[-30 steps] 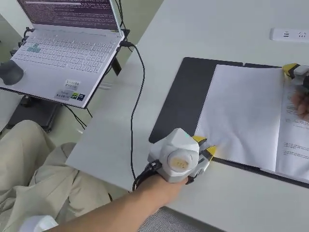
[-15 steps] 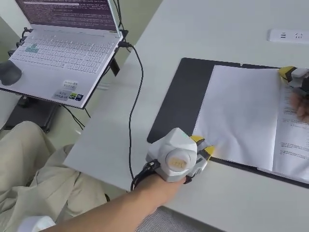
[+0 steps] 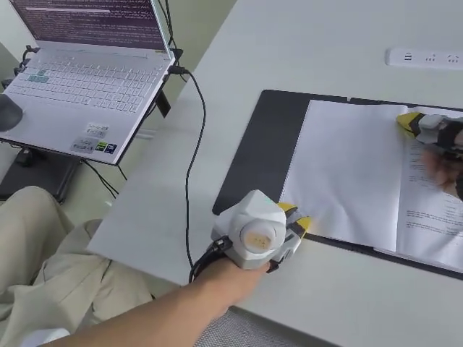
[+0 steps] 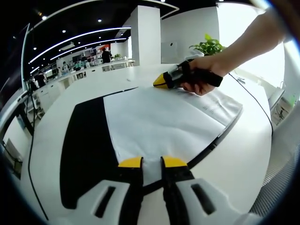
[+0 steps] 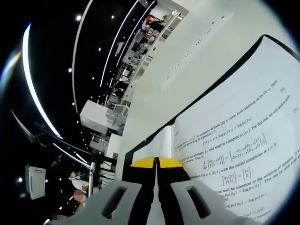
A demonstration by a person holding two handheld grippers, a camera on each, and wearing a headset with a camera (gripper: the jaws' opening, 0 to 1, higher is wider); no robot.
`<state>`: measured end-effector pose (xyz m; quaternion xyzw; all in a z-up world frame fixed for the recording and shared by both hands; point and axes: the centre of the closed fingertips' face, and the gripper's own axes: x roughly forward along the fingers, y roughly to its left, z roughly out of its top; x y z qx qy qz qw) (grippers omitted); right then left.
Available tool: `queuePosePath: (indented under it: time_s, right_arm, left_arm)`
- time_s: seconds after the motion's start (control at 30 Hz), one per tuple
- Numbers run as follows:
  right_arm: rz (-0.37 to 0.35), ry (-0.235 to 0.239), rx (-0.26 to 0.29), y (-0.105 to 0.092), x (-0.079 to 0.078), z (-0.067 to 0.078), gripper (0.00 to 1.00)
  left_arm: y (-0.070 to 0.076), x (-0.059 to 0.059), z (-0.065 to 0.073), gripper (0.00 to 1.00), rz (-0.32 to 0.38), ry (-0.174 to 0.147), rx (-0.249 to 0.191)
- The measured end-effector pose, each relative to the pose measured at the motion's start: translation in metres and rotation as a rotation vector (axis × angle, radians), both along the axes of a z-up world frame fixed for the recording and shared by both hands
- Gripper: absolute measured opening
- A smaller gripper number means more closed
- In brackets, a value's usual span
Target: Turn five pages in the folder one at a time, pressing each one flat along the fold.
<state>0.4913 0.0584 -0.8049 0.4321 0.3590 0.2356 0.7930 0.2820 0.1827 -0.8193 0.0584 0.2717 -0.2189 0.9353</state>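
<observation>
The folder lies open on the white table, its black cover spread to the left. A blank turned page lies flat over it, and a printed page lies to the right. My left gripper rests at the near left corner of the blank page, with a narrow gap between its yellow tips. My right gripper is shut, tips down on the fold near the folder's far edge.
An open laptop stands on a lower stand at the left, with a mouse beside it. A black cable runs from it over the table edge. A power strip lies beyond the folder. The person's legs are at the lower left.
The camera has shifted. My right gripper has slid a little along the fold toward the person. The left gripper stays at the page corner.
</observation>
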Motion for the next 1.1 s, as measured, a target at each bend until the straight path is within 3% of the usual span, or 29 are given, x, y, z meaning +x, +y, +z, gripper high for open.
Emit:
queuePosePath:
  time_s: [1.1]
  right_arm:
    - [0.152,0.035,0.058,0.004,-0.072,0.004,0.00]
  left_arm:
    - [0.000,0.001,-0.001,0.13,0.007,-0.001,0.013]
